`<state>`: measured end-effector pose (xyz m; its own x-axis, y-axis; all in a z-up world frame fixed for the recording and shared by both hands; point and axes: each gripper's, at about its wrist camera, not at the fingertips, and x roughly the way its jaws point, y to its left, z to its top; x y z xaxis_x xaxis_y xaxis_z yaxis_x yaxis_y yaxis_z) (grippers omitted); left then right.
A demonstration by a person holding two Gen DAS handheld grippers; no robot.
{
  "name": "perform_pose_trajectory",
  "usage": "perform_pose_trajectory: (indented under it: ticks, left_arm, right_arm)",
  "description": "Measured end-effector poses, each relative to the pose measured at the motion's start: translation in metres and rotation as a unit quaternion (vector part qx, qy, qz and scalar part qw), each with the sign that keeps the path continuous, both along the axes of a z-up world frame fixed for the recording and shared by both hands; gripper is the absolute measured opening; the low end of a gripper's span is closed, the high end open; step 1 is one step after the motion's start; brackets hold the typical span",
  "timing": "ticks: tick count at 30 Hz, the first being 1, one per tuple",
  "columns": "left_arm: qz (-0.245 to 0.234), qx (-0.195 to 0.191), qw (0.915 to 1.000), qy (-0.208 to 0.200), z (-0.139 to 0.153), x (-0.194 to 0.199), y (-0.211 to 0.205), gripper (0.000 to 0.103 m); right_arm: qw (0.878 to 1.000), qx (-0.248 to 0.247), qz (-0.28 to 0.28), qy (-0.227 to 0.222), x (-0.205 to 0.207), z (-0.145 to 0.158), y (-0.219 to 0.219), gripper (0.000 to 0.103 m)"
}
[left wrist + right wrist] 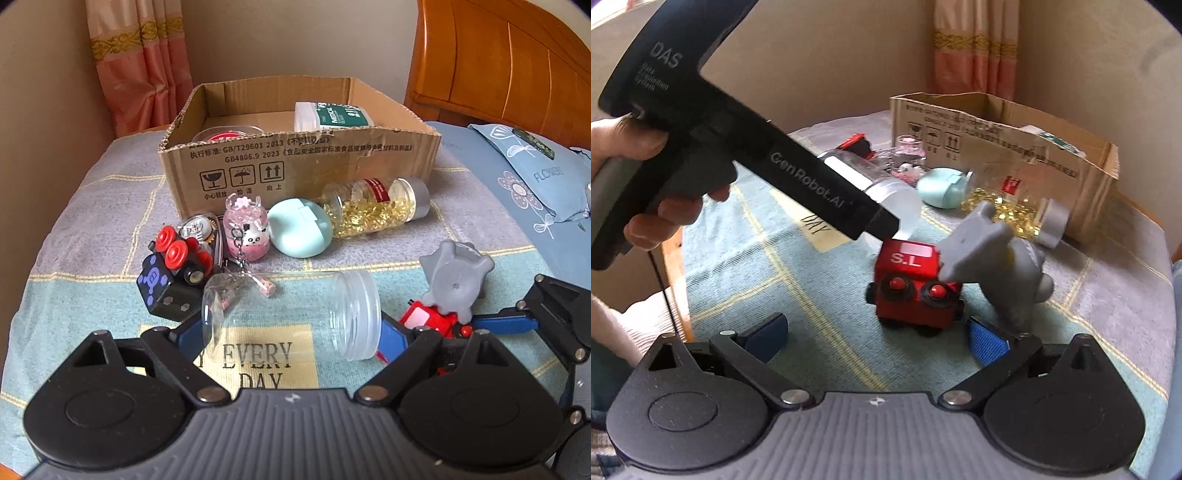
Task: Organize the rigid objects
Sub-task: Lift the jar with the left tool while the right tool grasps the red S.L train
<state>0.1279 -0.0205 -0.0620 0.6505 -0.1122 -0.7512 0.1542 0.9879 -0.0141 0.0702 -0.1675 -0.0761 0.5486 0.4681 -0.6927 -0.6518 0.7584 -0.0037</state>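
Two grippers work near the box [295,166]; the left gripper [291,332] pinches the clear jar [291,314] endwise, likely for boxing; the right gripper [879,338] gapes empty before the red train car [912,284].

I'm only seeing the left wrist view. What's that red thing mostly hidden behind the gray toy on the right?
Observer: A red toy car, with S.L printed on top.
Operator: Is the right tool gripping it?
Observer: No. The right tool is open, and the car sits just past its fingertips, untouched.
Operator: And the gray toy?
Observer: The gray toy rests against the car's top edge.
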Motion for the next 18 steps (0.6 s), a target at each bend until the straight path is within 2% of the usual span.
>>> perform_pose_trajectory:
  ticks: [3, 8, 13, 18]
  left_arm:
    - [0.004, 0.005, 1.0000, -0.004, -0.003, 0.002, -0.002, 0.090]
    - [0.007, -0.013, 0.9999, -0.004, -0.008, 0.005, 0.001, 0.090]
    - [-0.021, -0.017, 0.9996, -0.011, 0.002, 0.001, 0.003, 0.090]
    - [-0.062, 0.005, 0.9978, -0.025, 0.018, -0.012, 0.010, 0.090]
  right_arm:
    - [1.000, 0.000, -0.007, -0.002, 0.000, -0.001, 0.001, 0.103]
    - [1.000, 0.003, -0.013, -0.005, -0.002, -0.002, 0.001, 0.103]
    - [1.000, 0.003, -0.019, -0.005, -0.004, -0.002, 0.001, 0.103]
    - [1.000, 0.002, -0.030, -0.005, -0.002, -0.002, 0.005, 0.103]
